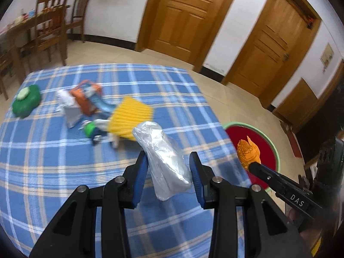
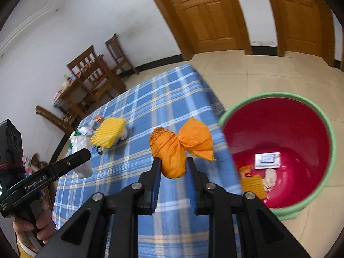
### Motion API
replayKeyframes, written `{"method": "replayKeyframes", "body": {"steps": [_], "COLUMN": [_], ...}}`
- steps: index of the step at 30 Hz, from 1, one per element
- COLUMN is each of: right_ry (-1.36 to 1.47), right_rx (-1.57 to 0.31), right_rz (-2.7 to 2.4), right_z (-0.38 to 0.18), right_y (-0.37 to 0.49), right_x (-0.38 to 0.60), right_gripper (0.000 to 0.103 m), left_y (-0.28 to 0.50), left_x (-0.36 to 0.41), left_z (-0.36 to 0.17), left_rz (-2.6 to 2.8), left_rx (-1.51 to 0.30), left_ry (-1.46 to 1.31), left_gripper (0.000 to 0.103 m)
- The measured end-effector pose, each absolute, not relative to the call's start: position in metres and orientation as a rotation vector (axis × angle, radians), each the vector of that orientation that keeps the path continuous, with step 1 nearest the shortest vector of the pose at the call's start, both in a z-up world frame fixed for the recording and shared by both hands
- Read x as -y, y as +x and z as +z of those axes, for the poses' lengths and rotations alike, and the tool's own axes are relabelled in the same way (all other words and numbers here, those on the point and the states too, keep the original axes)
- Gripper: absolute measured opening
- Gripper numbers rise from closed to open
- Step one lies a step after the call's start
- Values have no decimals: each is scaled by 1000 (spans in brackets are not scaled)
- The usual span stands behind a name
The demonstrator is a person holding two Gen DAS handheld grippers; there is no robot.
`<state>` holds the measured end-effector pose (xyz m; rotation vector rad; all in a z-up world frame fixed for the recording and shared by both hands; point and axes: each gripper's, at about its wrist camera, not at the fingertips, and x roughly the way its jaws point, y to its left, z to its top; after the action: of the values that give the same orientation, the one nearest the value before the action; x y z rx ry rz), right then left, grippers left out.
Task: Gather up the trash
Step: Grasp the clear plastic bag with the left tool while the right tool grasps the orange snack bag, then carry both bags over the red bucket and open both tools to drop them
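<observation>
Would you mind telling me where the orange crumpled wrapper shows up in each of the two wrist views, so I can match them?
Left wrist view: the orange wrapper is at the right, in front of the red bin, at the tip of the right gripper.
Right wrist view: the orange wrapper is at the centre, clamped between the right gripper's blue pads.
Shared landmark: the red bin with its green rim, beside the blue plaid tablecloth.

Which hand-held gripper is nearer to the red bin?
Right. The right hand-held gripper, clamping an orange wrapper, is beside the red bin; the left hand-held gripper is farther back over the table.
</observation>
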<state>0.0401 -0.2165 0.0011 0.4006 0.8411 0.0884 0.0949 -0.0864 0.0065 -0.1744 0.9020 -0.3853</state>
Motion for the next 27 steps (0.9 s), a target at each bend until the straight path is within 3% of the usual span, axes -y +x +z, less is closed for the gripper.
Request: {"method": "replayKeyframes", "body": {"steps": [27], "right_ry": [565], "right_rx": [-857], "right_rz": [-197], "right_z": [-27], "right_y": [-7], "right_x": [334], "right_gripper": [27], "left_y": [101], "left_x": [252], "left_z": [-11], "left_rz": [-689], "left_rx": [-977], "left_ry": [65], "left_gripper": [40]}}
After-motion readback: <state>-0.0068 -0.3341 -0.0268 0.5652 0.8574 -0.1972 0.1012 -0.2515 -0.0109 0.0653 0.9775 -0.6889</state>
